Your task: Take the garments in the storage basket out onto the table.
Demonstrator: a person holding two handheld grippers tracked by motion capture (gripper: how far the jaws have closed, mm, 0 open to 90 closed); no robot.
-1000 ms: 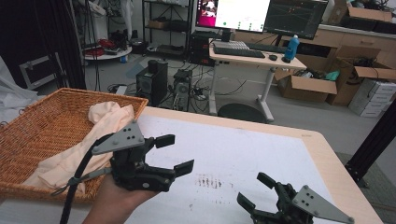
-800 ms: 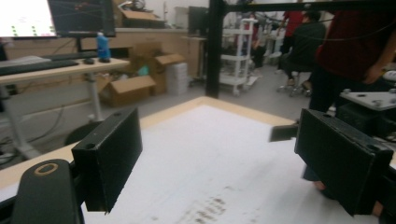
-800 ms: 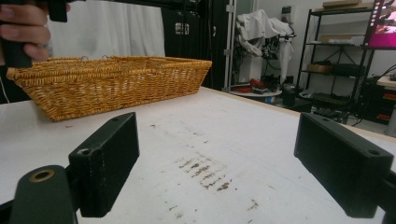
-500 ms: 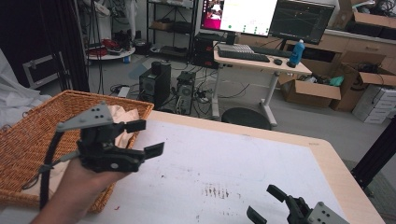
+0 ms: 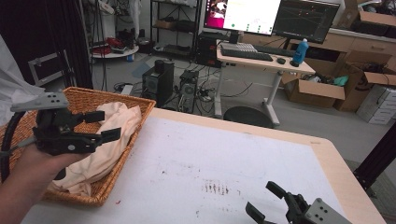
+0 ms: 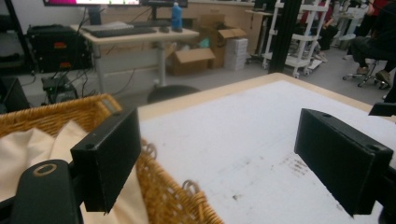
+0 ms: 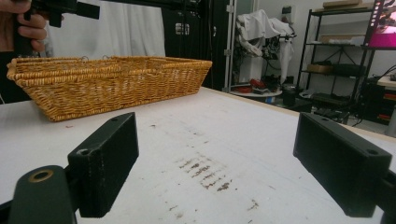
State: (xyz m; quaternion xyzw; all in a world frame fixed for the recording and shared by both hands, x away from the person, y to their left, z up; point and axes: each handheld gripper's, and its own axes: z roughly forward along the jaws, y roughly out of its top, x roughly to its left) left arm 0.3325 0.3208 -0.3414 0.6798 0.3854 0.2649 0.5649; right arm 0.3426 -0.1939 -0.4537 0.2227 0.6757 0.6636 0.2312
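Note:
A wicker basket (image 5: 140, 105) stands on the left of the white table (image 5: 224, 154) and holds a cream cloth (image 5: 112, 140). My left gripper (image 5: 108, 125) hovers over the basket's near side, just above the cloth, open with nothing between its jaws. In the left gripper view the left gripper (image 6: 219, 158) looks out over the basket rim (image 6: 173, 198) and the cloth (image 6: 28, 149) toward the table. My right gripper (image 5: 260, 197) sits low at the table's front right, open and empty. The right gripper (image 7: 217, 168) faces the basket (image 7: 112, 79) across the table.
Dark smudges (image 5: 217, 188) mark the tabletop near the right gripper. Behind the table stand a desk with monitors (image 5: 261, 51), computer towers (image 5: 159, 81) and cardboard boxes (image 5: 317, 91). A black post (image 5: 380, 158) rises at the table's right edge.
My left gripper has swung left from over the table to above the basket and cloth. My right gripper has drawn back toward the table's front right. Both stay open.

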